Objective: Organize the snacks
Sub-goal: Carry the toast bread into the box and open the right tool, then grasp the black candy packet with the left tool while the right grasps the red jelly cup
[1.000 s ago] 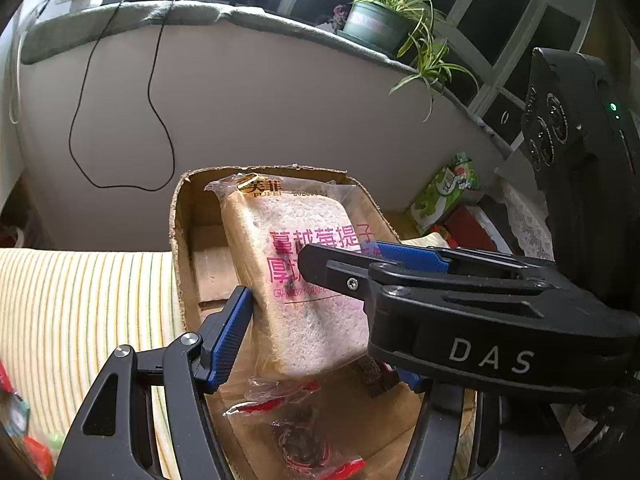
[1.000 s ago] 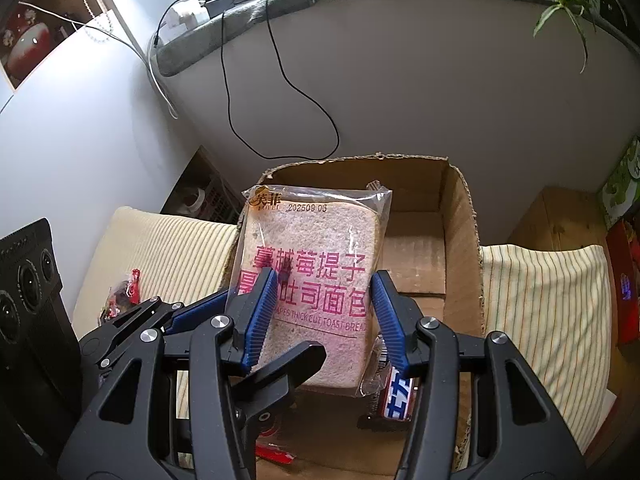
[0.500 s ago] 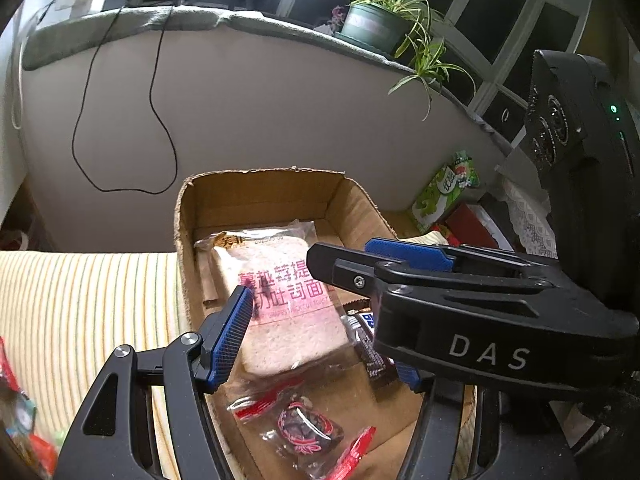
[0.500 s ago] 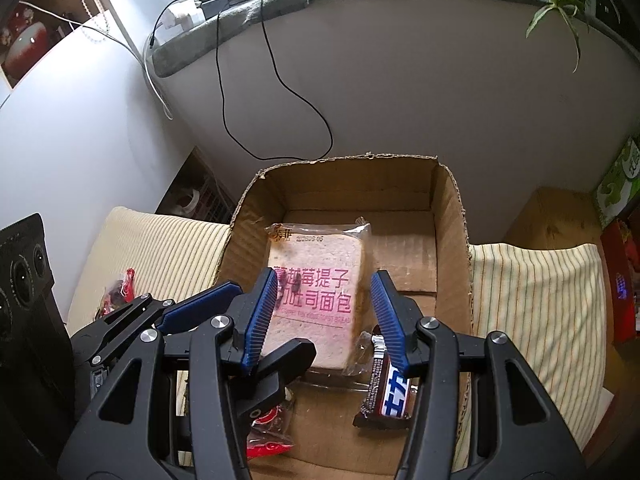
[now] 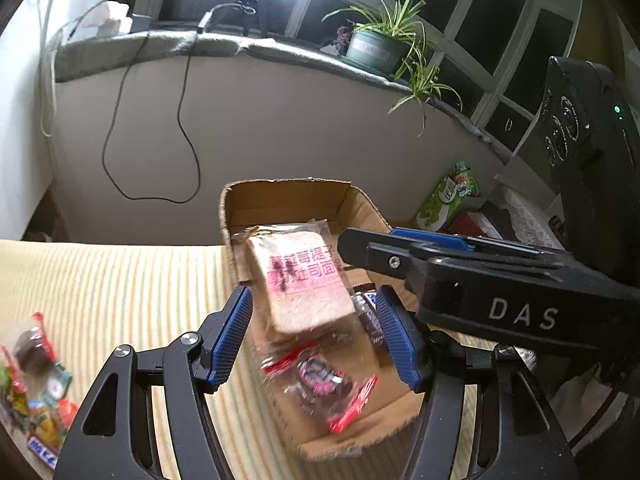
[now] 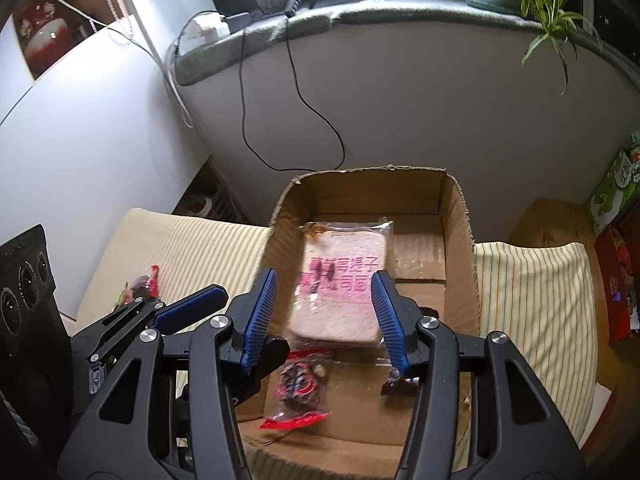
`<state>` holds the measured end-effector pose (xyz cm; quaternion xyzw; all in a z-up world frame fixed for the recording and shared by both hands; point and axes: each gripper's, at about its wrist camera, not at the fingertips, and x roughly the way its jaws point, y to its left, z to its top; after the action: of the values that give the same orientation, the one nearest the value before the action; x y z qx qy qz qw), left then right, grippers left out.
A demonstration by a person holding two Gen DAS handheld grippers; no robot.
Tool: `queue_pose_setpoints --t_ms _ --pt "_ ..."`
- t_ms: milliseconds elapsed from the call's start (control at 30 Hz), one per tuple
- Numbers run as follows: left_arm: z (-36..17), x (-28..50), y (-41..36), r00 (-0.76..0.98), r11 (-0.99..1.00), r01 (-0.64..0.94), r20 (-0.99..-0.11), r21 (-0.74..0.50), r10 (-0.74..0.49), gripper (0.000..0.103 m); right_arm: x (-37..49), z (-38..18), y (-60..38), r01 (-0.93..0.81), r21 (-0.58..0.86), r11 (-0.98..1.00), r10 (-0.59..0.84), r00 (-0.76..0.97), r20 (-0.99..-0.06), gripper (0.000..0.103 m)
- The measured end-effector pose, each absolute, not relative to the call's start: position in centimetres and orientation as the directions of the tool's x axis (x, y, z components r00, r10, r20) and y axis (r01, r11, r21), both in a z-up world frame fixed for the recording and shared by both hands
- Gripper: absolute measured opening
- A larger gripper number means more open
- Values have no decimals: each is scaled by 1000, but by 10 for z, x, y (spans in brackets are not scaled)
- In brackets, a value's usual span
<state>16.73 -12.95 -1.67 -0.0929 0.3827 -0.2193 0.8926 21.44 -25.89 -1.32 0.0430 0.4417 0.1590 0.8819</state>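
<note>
A bagged slice of toast bread with pink print [image 5: 306, 280] [image 6: 340, 286] lies flat inside the open cardboard box [image 5: 280, 196] [image 6: 460, 236]. A red-edged clear snack packet [image 5: 320, 380] [image 6: 298, 388] and a dark chocolate bar [image 5: 368, 316] [image 6: 396, 382] lie in the box nearer to me. My left gripper [image 5: 316, 336] is open and empty above the box's near end. My right gripper [image 6: 324, 320] is open and empty over the bread; it shows in the left wrist view [image 5: 460, 268] from the right.
The box sits on a yellow striped cloth [image 5: 120, 288] [image 6: 532, 292]. A pile of loose snacks [image 5: 36, 392] [image 6: 140, 284] lies on the cloth at the left. A grey wall with a hanging black cable [image 6: 296, 112] stands behind. Green and red boxes [image 5: 452, 200] stand at the right.
The bread was held upright over the box by my right gripper. It was let go, dropped and now lies flat inside. Both grippers have pulled back and risen; the left has opened wider.
</note>
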Motion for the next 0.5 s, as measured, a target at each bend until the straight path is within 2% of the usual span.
queue_pose_setpoints --t_ms 233,300,367,500 --pt "-13 139 -91 647 904 276 -631 -328 -427 63 185 -5 -239 -305 217 927 360 568 -741 52" --pt "-14 131 -77 656 909 256 -632 -328 -412 63 175 -5 -231 -327 219 919 375 564 -735 54" --pt "-16 121 -61 667 917 229 -634 -326 -392 63 166 -5 -223 -350 222 910 394 561 -728 62" --pt "-21 100 -26 689 931 169 -637 -323 -346 63 151 -8 -206 -391 236 890 429 541 -723 63"
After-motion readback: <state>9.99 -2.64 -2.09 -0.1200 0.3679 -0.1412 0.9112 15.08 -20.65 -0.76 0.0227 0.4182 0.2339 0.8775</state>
